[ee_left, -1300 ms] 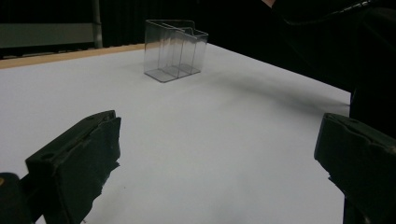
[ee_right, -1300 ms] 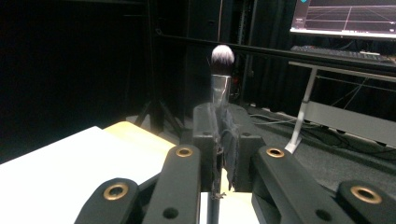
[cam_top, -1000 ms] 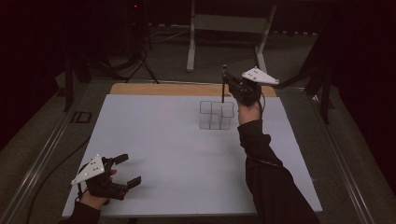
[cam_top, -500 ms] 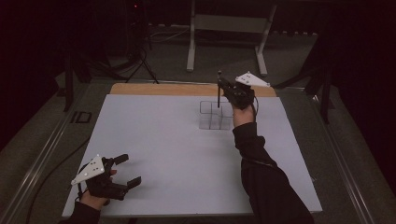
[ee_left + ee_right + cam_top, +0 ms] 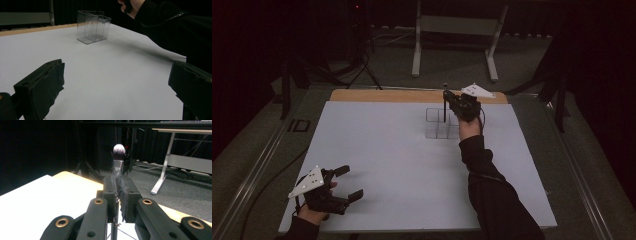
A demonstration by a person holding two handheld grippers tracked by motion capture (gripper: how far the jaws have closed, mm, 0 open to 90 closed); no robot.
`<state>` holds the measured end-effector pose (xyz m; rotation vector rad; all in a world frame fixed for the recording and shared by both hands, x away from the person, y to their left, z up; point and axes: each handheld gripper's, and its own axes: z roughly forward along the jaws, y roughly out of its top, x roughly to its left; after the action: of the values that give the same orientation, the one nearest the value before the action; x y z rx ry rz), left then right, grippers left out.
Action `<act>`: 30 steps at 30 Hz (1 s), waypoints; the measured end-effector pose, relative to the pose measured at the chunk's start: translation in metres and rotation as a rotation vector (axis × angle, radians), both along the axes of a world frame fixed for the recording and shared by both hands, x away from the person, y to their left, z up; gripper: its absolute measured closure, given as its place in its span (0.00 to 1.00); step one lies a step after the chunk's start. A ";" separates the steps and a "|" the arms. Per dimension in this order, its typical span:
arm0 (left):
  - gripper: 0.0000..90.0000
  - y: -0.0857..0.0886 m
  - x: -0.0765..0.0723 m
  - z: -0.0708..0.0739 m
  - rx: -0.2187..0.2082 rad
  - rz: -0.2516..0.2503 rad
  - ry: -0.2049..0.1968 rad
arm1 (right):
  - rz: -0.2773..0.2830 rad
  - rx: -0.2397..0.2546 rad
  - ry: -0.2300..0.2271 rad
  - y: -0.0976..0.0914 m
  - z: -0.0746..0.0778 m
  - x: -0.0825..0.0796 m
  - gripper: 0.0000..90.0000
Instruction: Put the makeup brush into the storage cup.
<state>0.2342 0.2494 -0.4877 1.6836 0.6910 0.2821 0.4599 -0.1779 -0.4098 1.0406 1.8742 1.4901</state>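
Note:
A makeup brush (image 5: 445,99) with a dark handle stands upright, bristles up, and my right gripper (image 5: 448,107) is shut on it. It hangs just above the back right compartments of a clear plastic organizer (image 5: 438,123). The right gripper view has the brush's white-tipped head (image 5: 119,149) rising past the closed jaws of the right gripper (image 5: 119,192), its handle running down between them. My left gripper (image 5: 351,182) rests open and empty at the table's near left. In its own view, the left gripper (image 5: 117,85) faces the organizer (image 5: 93,26) far off.
A white sheet (image 5: 377,150) covers the table, with a wooden strip (image 5: 382,95) along the back edge. Beyond the table stand a white desk frame (image 5: 454,45) and a dark tripod (image 5: 362,60). The person's right sleeve (image 5: 492,195) lies over the table's right half.
The right hand has sunk and shifted a little left with the brush, bringing it over the organizer. The left gripper has kept still.

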 end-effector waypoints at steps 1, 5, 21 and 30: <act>0.02 0.000 0.000 0.000 0.000 0.000 0.000 | 0.000 0.000 0.000 0.000 0.000 0.000 0.93; 0.02 0.000 0.000 0.000 -0.003 0.001 0.003 | 0.013 -0.012 0.023 0.002 -0.009 0.001 0.93; 0.02 0.000 0.000 0.000 0.001 0.001 0.003 | 0.021 -0.032 0.086 -0.001 -0.023 0.004 0.93; 0.02 0.000 0.000 0.000 0.003 -0.001 0.002 | 0.005 -0.046 0.106 -0.001 -0.031 0.002 0.93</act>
<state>0.2339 0.2495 -0.4876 1.6876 0.6910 0.2807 0.4623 -0.1788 -0.4411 1.1134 1.9757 1.4131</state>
